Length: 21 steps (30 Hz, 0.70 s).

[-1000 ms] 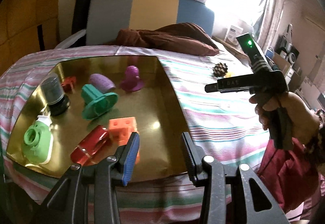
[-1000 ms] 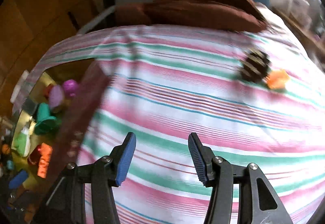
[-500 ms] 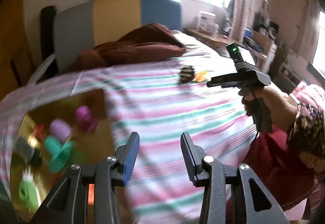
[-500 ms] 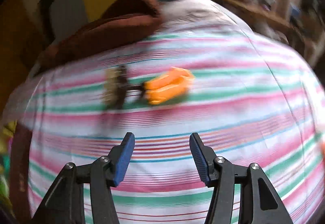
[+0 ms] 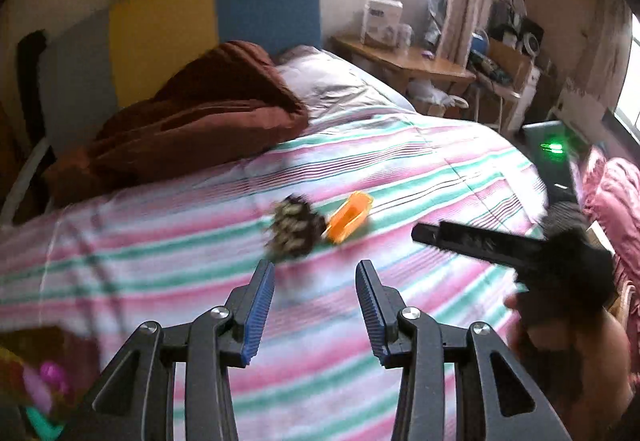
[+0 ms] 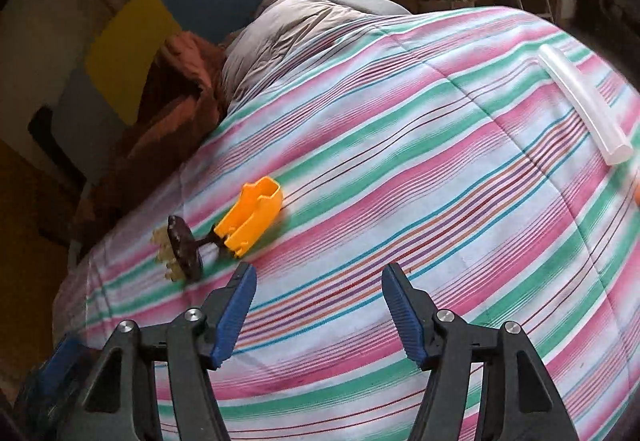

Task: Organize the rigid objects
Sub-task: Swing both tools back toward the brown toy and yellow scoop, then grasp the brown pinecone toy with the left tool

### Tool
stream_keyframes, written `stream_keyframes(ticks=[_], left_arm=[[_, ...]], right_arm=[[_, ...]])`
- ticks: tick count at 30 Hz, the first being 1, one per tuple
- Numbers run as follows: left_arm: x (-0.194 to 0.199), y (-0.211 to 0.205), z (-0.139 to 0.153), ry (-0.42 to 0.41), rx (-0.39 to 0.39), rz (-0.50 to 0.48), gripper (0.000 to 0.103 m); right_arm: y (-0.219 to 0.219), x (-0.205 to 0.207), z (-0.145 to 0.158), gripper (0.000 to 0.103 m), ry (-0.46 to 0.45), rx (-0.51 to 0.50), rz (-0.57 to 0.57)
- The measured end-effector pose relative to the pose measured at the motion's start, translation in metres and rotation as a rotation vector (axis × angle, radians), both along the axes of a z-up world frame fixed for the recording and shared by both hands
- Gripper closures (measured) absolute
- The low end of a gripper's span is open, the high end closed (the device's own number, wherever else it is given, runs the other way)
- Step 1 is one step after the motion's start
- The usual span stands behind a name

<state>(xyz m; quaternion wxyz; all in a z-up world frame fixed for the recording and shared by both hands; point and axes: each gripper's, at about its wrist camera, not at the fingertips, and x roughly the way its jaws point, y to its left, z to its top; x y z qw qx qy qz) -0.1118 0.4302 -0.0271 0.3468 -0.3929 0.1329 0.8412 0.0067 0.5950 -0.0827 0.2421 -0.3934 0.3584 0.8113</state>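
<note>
Your right gripper [image 6: 316, 311] fingers are spreading, empty; left gripper [image 5: 314, 305] spread, empty. At eleven o'clock, orange piece [image 6: 252, 215] touches brown brush [image 6: 184, 253]: grabbing one may drag the other

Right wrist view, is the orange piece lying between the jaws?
No, the orange piece lies on the striped bedspread beyond the empty jaws.

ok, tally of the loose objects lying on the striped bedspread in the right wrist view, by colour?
Orange: 1, the orange plastic scoop-shaped piece
Brown: 1, the dark brown round brush with pale bristles
Clear: 1, the translucent white plastic tube
Total: 3
An orange sliver at the right edge is cut off, not counted.
</note>
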Motion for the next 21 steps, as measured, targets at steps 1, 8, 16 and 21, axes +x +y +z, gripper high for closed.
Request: stream_keyframes(ticks=[1, 8, 16, 21], left_arm=[[-0.007, 0.015, -0.005, 0.008, -0.027, 0.000, 0.061], [-0.044, 0.075, -0.035, 0.004, -0.121, -0.004, 0.061], [-0.085, 0.070, -0.041, -0.053, -0.116, 0.019, 0.073], [-0.104, 0.030, -0.050, -0.078, -0.125, 0.119, 0.074]], right_arm=[[0.001, 0.000, -0.001, 0.037, 0.005, -0.009, -0.007], [0.014, 0.007, -0.004, 0.037, 0.030, -0.066, -0.058], [0.013, 0.007, -0.004, 0.037, 0.023, -0.069, -0.058], [0.014, 0.008, -0.005, 0.037, 0.027, -0.072, -0.060]])
